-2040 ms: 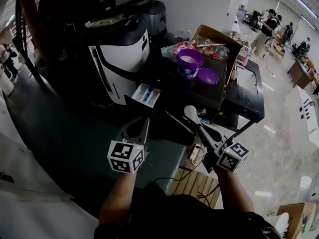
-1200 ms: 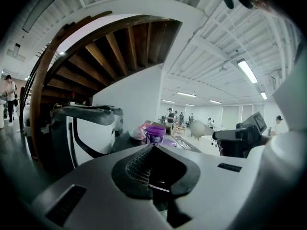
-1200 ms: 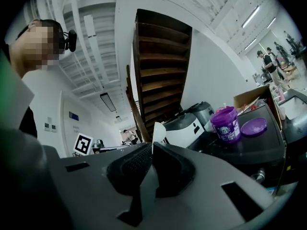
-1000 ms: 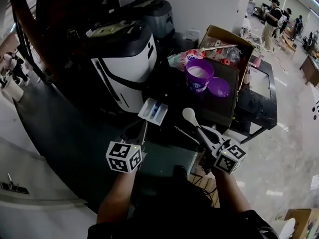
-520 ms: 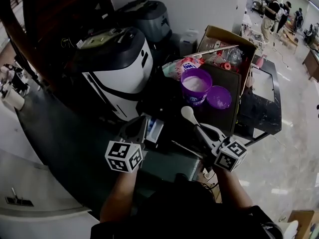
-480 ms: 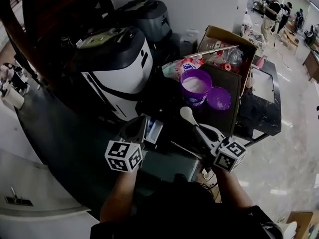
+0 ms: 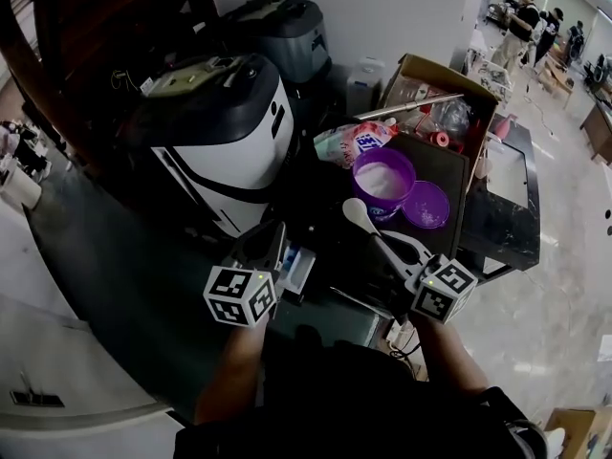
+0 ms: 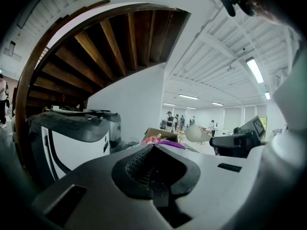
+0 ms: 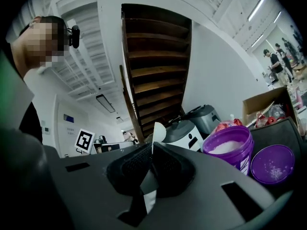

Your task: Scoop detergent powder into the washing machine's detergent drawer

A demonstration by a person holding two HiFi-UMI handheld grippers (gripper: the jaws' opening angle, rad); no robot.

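Observation:
The white and black washing machine [image 7: 225, 127] stands at the left of the dark platform. Its small white detergent drawer [image 7: 296, 259] is pulled out, partly hidden behind my left gripper [image 7: 268, 247], which is shut with nothing in it. The left gripper [image 8: 153, 150] shows its jaws closed together. An open purple tub [image 7: 382, 180] holds white powder, with its purple lid [image 7: 427, 205] lying beside it. My right gripper [image 7: 389, 256] is shut on the handle of a white scoop [image 7: 355, 213], whose empty bowl hovers just in front of the tub [image 9: 229, 150]. The scoop [image 9: 157, 131] is seen edge-on.
A cardboard box [image 7: 435, 89] of bottles and packets sits behind the tub, with a pink bag [image 7: 346, 143] next to it. A grey appliance [image 7: 282, 27] stands behind the washing machine. A black table [image 7: 502, 218] lies to the right. People stand at the far right.
The left gripper has come up against the detergent drawer and now covers part of it. The scoop in the right gripper has drawn closer to the purple tub.

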